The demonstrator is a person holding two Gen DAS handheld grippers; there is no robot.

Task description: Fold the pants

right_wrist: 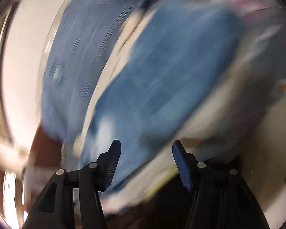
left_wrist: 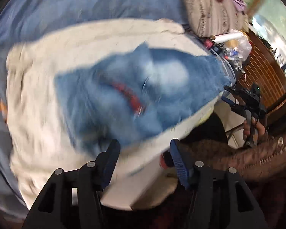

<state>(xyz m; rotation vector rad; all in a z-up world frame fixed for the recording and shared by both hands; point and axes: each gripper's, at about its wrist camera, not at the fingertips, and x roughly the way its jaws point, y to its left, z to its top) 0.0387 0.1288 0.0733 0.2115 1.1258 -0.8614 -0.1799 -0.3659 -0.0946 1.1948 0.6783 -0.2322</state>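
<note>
Blue denim pants [left_wrist: 135,87] lie in a folded heap on a cream cloth [left_wrist: 38,105], with a red strip showing in the middle. My left gripper [left_wrist: 145,145] is open and empty, hovering just above the near edge of the pants. My right gripper [right_wrist: 146,147] is open and empty over the pants [right_wrist: 171,72]; that view is heavily blurred. The right gripper [left_wrist: 244,103] also shows in the left wrist view, held in a hand off the right edge of the cloth.
The cream cloth lies on a blue bedsheet [left_wrist: 85,2]. Pillows and bundled fabric [left_wrist: 211,13] sit at the far right. A cluttered spot with a white roll and plastic bag [left_wrist: 232,43] lies beside a brick-pattern wall [left_wrist: 265,72].
</note>
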